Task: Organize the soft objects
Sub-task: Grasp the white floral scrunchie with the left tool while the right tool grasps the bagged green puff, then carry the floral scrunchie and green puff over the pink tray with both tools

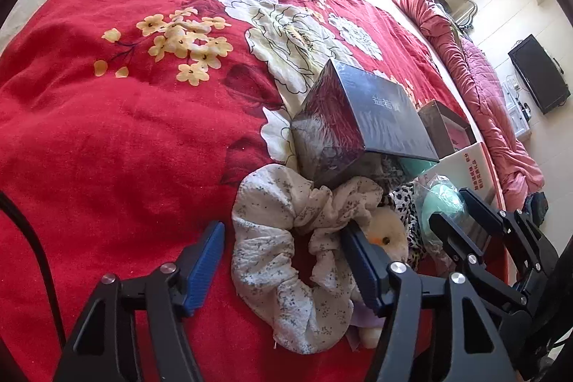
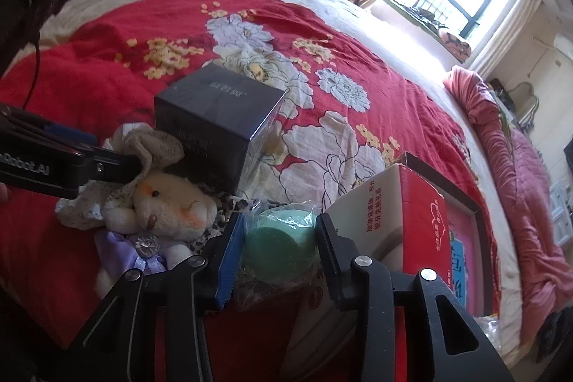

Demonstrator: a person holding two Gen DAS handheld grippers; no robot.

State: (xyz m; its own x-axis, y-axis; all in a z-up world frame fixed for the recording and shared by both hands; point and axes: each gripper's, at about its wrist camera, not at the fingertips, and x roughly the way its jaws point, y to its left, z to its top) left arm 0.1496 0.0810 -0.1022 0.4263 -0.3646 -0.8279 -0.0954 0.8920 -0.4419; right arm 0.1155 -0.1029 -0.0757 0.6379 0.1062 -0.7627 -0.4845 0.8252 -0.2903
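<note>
A cream floral scrunchie [image 1: 286, 249] lies on the red bedspread, partly over a plush bunny [image 1: 386, 231]. My left gripper [image 1: 283, 260] is open with its fingers on either side of the scrunchie. The bunny [image 2: 168, 206] with a purple bow also shows in the right wrist view, and the scrunchie [image 2: 154, 145] drapes over its head. My right gripper [image 2: 275, 238] has its fingers around a green sponge in a clear bag [image 2: 279, 246], touching both sides. The left gripper's body [image 2: 53, 160] reaches in from the left.
A dark shiny box [image 1: 361, 120] [image 2: 218, 120] stands just behind the toys. A red and white carton [image 2: 404, 224] and a framed picture [image 2: 465, 238] lie to the right. A leopard-print cloth [image 1: 404, 206] sits under the bunny. A pink quilt [image 2: 519, 188] edges the bed.
</note>
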